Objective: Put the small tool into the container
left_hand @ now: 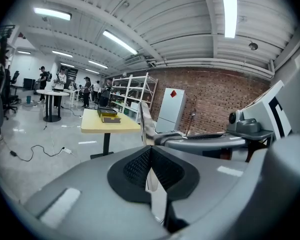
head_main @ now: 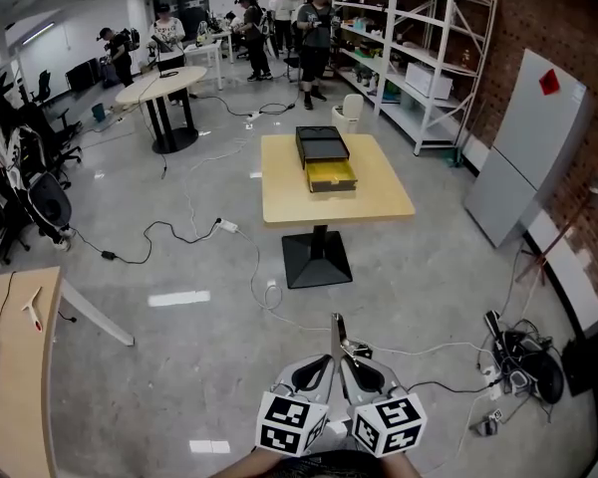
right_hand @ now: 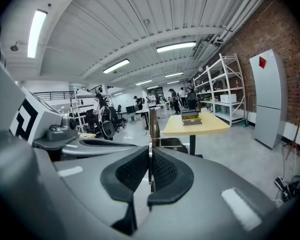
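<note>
Both claws sit side by side, low and close to the person's body, tips angled toward each other. The left gripper [left_hand: 150, 159] has its jaws drawn narrow on a thin metal strip, and the right gripper [right_hand: 150, 156] is pressed tight on what looks like the same strip. This is the small tool [head_main: 336, 335], and it juts straight out beyond the converging tips. I'd guess the double pinch is there to keep so slim a piece from twisting or slipping during the carry. The container [head_main: 326, 160], a dark box with its yellow drawer pulled open toward the claws, lies well ahead of them on the square table [head_main: 379, 202]. Bare floor lies between, so delivery hasn't begun.
</note>
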`<state>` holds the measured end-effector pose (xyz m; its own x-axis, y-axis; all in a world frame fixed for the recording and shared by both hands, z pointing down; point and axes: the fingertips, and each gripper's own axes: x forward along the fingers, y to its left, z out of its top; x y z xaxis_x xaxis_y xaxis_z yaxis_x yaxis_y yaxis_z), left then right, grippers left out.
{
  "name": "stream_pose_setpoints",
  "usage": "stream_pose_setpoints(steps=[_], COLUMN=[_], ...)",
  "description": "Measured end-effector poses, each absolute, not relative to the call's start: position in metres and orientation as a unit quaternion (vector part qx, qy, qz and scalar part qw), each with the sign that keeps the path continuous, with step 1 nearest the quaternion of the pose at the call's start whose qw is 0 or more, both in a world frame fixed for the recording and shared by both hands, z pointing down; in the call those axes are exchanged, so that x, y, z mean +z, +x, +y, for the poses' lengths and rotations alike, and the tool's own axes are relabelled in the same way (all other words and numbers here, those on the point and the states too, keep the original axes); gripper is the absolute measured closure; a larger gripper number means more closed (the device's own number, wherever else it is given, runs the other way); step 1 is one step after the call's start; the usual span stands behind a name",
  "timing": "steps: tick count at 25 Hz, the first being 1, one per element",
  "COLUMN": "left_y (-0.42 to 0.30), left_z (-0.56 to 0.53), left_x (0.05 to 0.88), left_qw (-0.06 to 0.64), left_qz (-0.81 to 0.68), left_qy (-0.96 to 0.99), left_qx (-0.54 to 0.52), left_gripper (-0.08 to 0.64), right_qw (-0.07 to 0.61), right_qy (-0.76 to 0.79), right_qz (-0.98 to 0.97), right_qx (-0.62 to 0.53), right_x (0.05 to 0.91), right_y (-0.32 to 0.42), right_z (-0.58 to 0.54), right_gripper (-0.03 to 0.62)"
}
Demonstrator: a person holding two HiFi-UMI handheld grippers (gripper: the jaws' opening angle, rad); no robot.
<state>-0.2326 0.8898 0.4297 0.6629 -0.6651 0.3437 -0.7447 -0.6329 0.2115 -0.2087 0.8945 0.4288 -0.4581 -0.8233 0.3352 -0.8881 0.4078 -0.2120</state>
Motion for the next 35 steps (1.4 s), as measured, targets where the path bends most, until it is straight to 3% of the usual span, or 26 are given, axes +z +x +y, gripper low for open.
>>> stream_pose_setpoints(steps=[6,15,35], left_y=[-0.246,-0.206,0.049], left_z=[0.872,0.79,0.439], left_x=[0.422,0.436,0.442], left_qw=[0.159,0.155,0.16], left_qz=[-0.397,-0.404,-0.453], left_qy=[0.897,0.894,0.866], left_qx=[0.111,0.117,0.137], left_gripper=[0.551,0.551,0.551], right_qw=[0.087,0.08,0.077], right_qy=[0.515,0.506,0.455], right_qz=[-0.835,-0.84,-0.862], right_qx=[0.173,0.181,0.21], right_x=[0.423,0.445,0.456], right_y=[-0.221,-0.183,0.074], right_z=[0.879,0.796,0.445], right_gripper=[0.583,0.583,0.583])
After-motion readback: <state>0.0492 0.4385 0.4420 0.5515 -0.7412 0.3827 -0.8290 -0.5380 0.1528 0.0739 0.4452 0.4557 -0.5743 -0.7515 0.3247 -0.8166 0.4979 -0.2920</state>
